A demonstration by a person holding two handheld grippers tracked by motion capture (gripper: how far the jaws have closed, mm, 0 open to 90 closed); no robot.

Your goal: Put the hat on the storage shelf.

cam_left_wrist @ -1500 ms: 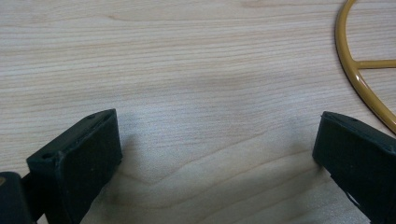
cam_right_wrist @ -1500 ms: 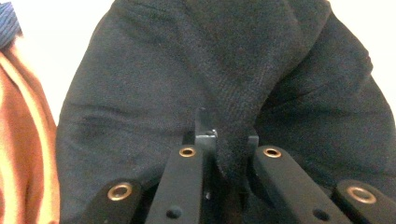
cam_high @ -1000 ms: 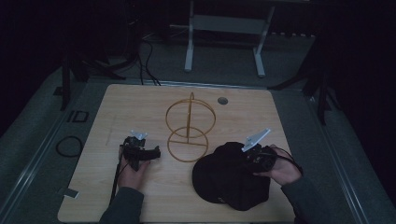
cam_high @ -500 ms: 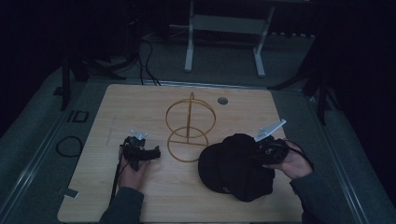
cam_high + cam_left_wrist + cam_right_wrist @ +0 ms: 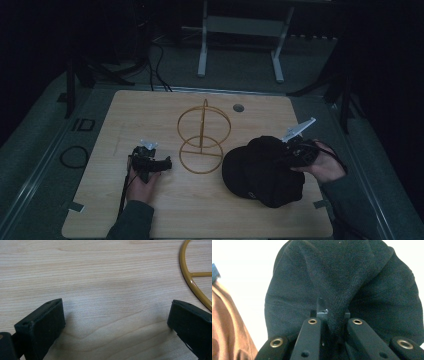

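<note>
Soft black fabric cap (image 5: 262,172): plain, no pattern visible. Thin golden-yellow wire ring stand (image 5: 202,137): uniform colour. Pale wooden worktop (image 5: 150,112): light tan with fine streaked grain. Both tongs, left (image 5: 162,164) and right (image 5: 295,150), were matte black.

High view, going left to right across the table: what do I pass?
Left gripper → gold wire stand → black cap → right gripper, its jaws shut on the cap's fabric.

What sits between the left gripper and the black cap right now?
In the high view, the gold wire stand stands between the left gripper and the black cap, which the right gripper pinches.
</note>
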